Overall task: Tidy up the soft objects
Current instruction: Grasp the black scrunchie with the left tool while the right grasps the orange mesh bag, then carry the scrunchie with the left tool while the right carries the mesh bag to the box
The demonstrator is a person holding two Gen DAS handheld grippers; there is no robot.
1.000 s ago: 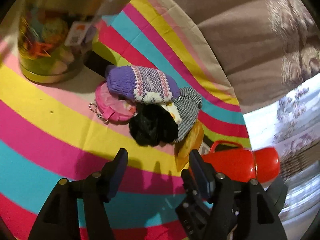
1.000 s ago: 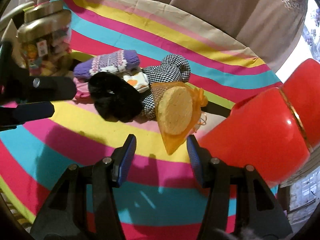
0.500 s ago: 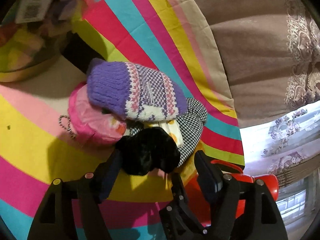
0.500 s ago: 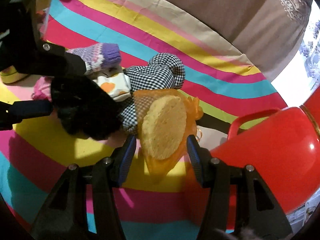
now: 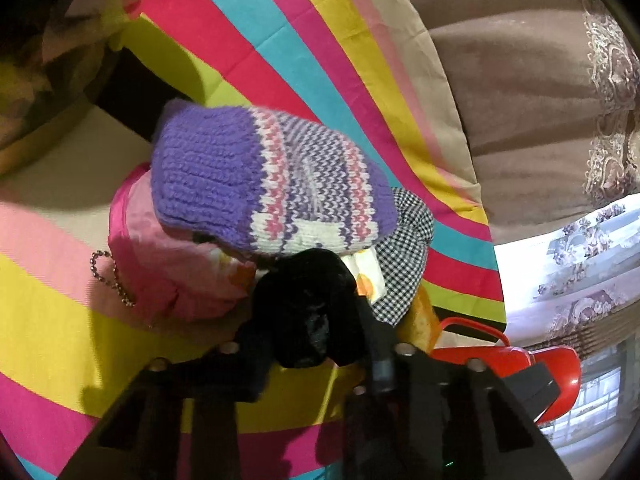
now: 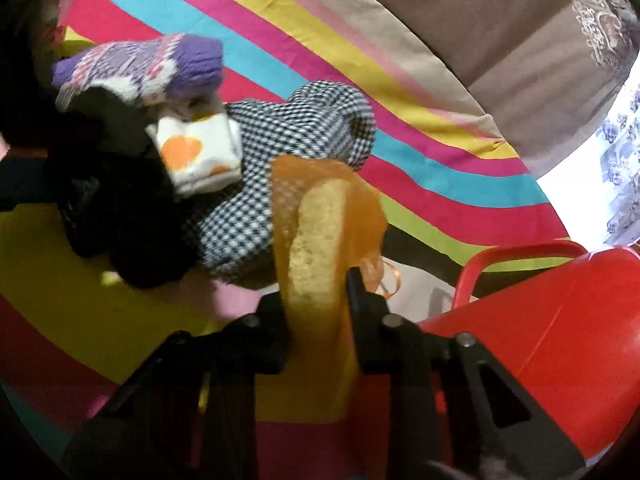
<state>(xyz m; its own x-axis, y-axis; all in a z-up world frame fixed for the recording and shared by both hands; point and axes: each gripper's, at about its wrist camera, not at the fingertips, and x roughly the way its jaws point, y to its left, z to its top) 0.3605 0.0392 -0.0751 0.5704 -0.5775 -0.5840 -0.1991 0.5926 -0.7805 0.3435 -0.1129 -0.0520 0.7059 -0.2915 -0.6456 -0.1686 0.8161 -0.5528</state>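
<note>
Both jaws have just been closing: the left gripper (image 5: 310, 340) clamps the black fuzzy piece (image 5: 308, 312), the right gripper (image 6: 318, 300) the orange-netted sponge (image 6: 316, 240). Only the left view shows the pink pouch (image 5: 168, 264); only the right shows the heart-print sock (image 6: 200, 156) clearly.

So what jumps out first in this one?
The bright rainbow-striped cloth fills both views. At its middle lies a heap of soft things topped by a purple knitted mitten. The left hand-held gripper pinches a black fuzzy item, the right hand-held gripper a yellow sponge in orange mesh.
</note>
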